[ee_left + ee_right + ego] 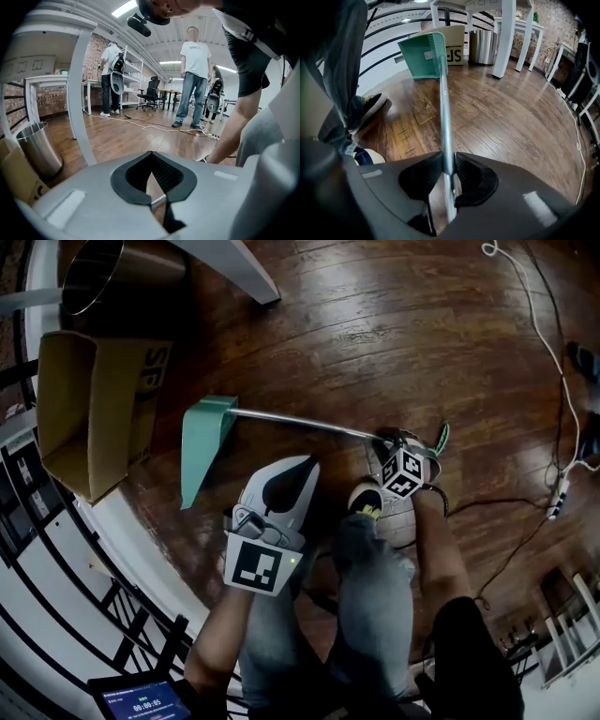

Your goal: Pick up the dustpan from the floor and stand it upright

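A teal dustpan [206, 442] lies on the wooden floor, its long metal handle [300, 421] running right to my right gripper [386, 439]. In the right gripper view the pads are pressed on both sides of the handle [444, 117], and the teal pan [424, 55] stands at the handle's far end near a box. My left gripper [309, 465] hovers just below the handle's middle with its tips together and nothing held. In the left gripper view, the left gripper [150, 153] has its jaws meeting at the tip, and a sliver of floor and handle shows through the slit behind them.
A cardboard box [89, 413] and a steel bin [103, 273] stand left of the pan, beside a white table leg [234, 268]. A black railing [37, 549] borders the lower left. A white cable [544, 334] trails at right. People [194, 79] stand across the room.
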The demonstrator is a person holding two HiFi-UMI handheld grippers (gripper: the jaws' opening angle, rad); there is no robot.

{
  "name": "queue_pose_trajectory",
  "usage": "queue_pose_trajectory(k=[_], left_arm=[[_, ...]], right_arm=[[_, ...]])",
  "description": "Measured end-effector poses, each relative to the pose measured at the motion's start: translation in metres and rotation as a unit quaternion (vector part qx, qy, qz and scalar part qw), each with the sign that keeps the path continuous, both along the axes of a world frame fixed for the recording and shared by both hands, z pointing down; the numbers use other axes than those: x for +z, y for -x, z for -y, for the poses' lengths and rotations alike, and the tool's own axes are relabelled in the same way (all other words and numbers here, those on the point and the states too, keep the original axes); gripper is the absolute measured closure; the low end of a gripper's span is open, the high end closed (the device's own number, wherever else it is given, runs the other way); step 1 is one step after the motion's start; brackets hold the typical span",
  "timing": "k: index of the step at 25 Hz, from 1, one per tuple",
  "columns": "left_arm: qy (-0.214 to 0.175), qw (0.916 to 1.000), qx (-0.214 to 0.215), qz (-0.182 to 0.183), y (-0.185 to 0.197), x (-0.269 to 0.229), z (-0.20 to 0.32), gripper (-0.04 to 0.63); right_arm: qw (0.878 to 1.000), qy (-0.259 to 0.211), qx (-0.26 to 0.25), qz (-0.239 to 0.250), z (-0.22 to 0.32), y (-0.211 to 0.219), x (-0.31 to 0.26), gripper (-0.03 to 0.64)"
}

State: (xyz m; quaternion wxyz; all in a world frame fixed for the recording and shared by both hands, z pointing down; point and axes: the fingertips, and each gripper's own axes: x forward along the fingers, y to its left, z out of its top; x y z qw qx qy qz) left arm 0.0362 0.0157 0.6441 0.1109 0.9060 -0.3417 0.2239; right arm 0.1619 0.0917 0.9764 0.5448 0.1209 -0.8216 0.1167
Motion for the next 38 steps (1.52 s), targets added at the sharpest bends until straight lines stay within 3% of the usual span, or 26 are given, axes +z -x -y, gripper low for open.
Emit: queue_pose_trajectory(k=[4,7,8,9,12,16,20,23,25,28,30,33,35,38], left_arm=[[-0.003,0.9999,0.013,-0.008,-0.007,-0.001,0.000,0.584],[-0.011,0.9997,0.018,-0.009,-0.003,0.006,0.003,0.584],[-0.012,0.9997,0.019,-0.009,0.000,0.009,0.005,0.584],[-0.012,0.9997,0.018,-0.010,0.002,0.011,0.006,0.584],[-0.013,0.9998,0.005,-0.017,0.006,0.009,0.011,0.584],[-0.004,0.9997,-0.011,-0.023,-0.001,-0.011,0.000,0.584],[0.008,0.9990,-0.020,-0.038,0.004,-0.055,-0.010,0.584],[0.012,0.9981,-0.033,-0.050,0.016,-0.107,-0.024,0.584],[0.009,0.9972,-0.043,-0.060,0.027,-0.143,-0.029,0.584],[-0.008,0.9941,-0.079,-0.074,0.055,-0.193,-0.031,0.584],[-0.016,0.9902,-0.110,-0.085,0.079,-0.220,-0.036,0.584],[-0.014,0.9835,-0.149,-0.102,0.109,-0.256,-0.054,0.584],[-0.016,0.9798,-0.166,-0.110,0.124,-0.278,-0.065,0.584],[-0.037,0.9785,-0.172,-0.108,0.146,-0.306,-0.077,0.584]], right_arm=[[1.000,-0.003,-0.010,0.014,-0.006,-0.005,-0.005,0.524],[1.000,0.015,-0.019,-0.006,-0.019,-0.010,0.019,0.480],[0.999,0.021,-0.026,-0.013,-0.022,-0.009,0.027,0.487],[0.999,0.026,-0.030,-0.018,-0.024,-0.007,0.032,0.549],[0.999,0.035,-0.030,-0.026,-0.024,-0.009,0.028,0.557],[0.997,0.064,-0.033,-0.028,-0.024,-0.012,-0.021,0.557],[0.988,0.140,-0.033,-0.054,-0.018,0.016,-0.101,0.557],[0.976,0.199,-0.003,-0.088,-0.022,0.038,-0.166,0.555],[0.961,0.246,0.033,-0.119,-0.029,0.048,-0.204,0.555],[0.928,0.332,0.095,-0.138,-0.040,0.070,-0.257,0.555],[0.896,0.393,0.159,-0.131,-0.052,0.090,-0.291,0.554],[0.832,0.469,0.265,-0.133,-0.076,0.112,-0.336,0.549],[0.796,0.498,0.309,-0.148,-0.090,0.118,-0.356,0.543],[0.768,0.520,0.340,-0.152,-0.102,0.129,-0.369,0.523]])
